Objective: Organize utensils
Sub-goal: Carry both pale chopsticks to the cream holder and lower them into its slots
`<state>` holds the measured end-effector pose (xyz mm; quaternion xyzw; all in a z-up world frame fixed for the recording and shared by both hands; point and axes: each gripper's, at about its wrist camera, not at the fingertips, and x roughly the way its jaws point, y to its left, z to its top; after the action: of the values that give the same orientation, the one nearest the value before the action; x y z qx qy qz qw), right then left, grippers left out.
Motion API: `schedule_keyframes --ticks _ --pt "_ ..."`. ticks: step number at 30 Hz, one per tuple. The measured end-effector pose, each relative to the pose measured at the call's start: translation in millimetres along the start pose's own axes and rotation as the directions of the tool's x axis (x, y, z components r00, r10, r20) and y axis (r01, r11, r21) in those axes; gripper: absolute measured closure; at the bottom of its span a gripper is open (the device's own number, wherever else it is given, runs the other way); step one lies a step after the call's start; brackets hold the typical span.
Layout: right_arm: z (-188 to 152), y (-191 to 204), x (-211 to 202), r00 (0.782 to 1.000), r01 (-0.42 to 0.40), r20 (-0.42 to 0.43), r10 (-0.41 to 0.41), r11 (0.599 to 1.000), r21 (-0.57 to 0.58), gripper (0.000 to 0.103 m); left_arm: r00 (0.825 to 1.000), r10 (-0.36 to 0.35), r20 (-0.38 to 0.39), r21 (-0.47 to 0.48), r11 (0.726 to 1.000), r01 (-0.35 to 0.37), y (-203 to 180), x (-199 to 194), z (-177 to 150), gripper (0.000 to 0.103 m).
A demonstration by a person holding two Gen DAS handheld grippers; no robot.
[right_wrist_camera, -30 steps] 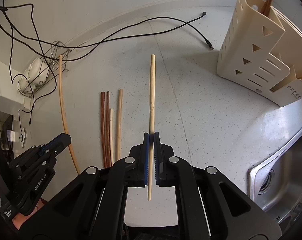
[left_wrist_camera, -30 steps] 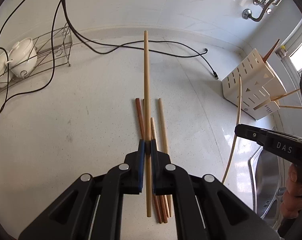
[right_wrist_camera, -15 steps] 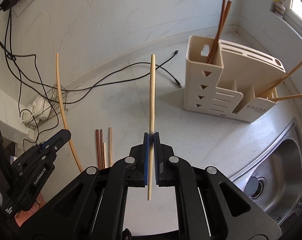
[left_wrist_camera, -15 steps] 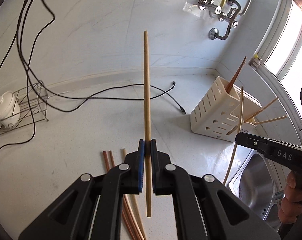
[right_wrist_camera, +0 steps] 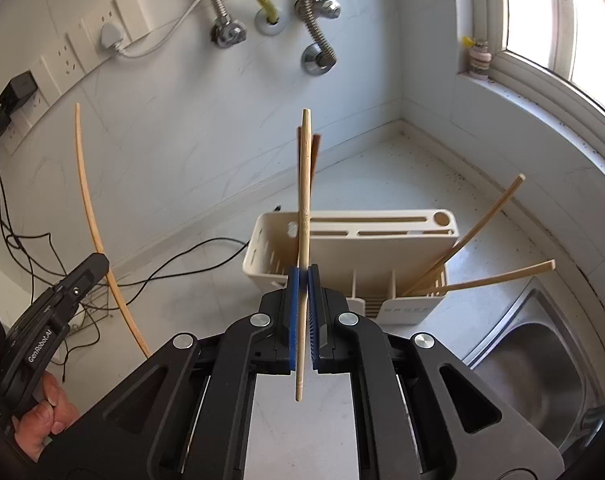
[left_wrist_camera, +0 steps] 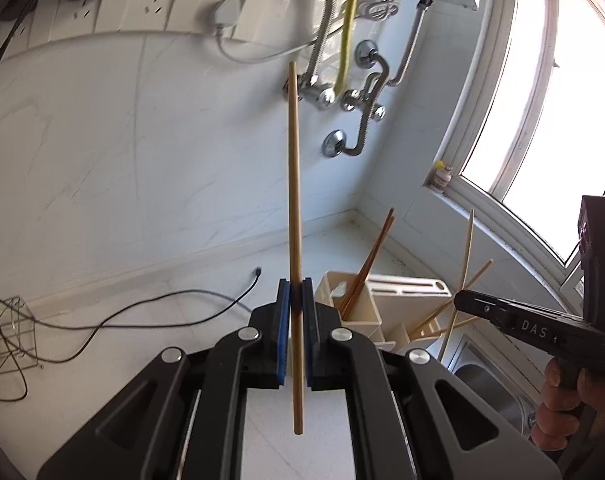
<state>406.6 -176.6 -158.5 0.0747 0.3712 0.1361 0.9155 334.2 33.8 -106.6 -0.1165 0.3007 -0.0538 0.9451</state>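
Clamping 1 pale chopstick (left_wrist_camera: 293, 184) upright between its blue pads, the left gripper (left_wrist_camera: 296, 292) hangs above the white counter (left_wrist_camera: 150, 320) beside the cream utensil holder (right_wrist_camera: 382, 248). The right gripper (right_wrist_camera: 303, 276) pinches a 2nd chopstick (right_wrist_camera: 304, 184) directly before that holder, where 2 dark chopsticks (left_wrist_camera: 372, 256) and 2 pale ones (right_wrist_camera: 498, 276) lean, next to the steel sink (right_wrist_camera: 542, 380).
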Motion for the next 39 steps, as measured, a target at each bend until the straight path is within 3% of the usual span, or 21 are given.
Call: schedule_keyframes --ticks 7,15,19,39 --pt "18 -40 1 0.996 0.042 0.078 -0.043 0.999 0.023 0.099 0.992 -0.090 0.085 0.085 0.993 0.083 -38 23 19 0.097" --pt "30 -64 6 0.985 0.072 0.155 -0.078 0.997 0.042 0.099 0.978 -0.157 0.138 0.104 0.984 0.143 -50 45 28 0.097" --pt "33 -73 11 0.978 0.078 0.190 -0.086 0.996 0.048 0.099 0.976 -0.164 0.144 0.097 0.984 0.152 -47 60 30 0.097" --pt "18 -102 58 0.969 0.113 0.206 -0.136 0.986 0.123 0.099 0.981 -0.129 0.144 0.120 0.986 0.112 -45 103 9 0.097"
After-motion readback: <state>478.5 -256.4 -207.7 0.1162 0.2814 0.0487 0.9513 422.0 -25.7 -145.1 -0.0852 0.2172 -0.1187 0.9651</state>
